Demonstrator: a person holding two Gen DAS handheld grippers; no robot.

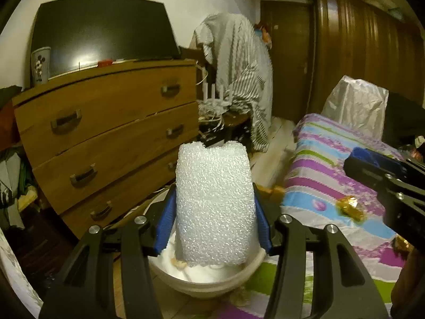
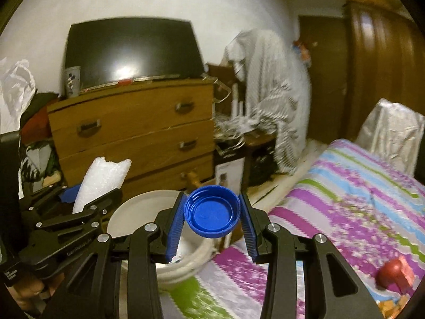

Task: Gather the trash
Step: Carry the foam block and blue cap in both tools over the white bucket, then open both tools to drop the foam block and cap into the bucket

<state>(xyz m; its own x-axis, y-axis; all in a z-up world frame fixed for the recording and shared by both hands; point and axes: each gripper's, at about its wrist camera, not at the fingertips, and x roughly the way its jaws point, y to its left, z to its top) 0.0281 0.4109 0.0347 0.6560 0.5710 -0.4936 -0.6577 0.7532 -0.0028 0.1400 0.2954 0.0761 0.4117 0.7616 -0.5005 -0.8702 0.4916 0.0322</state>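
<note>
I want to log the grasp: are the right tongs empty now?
No, the right tongs are closed on a blue bottle cap, held between the blue pads.

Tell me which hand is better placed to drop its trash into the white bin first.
Probably left. The left gripper holds the foam piece right over the white bin; the right gripper's blue cap sits nearer the rim.

A bed (image 2: 358,186) with a striped cover in purple, blue, green and white fills the right of the scene. On it lie a gold wrapper (image 1: 349,207) near its middle, a red object (image 2: 395,273) at the near right, and a crinkled silver bag (image 1: 356,106) at its far end. A white bin (image 2: 138,210) stands on the floor (image 1: 268,154) just beside the bed's near left edge.
</note>
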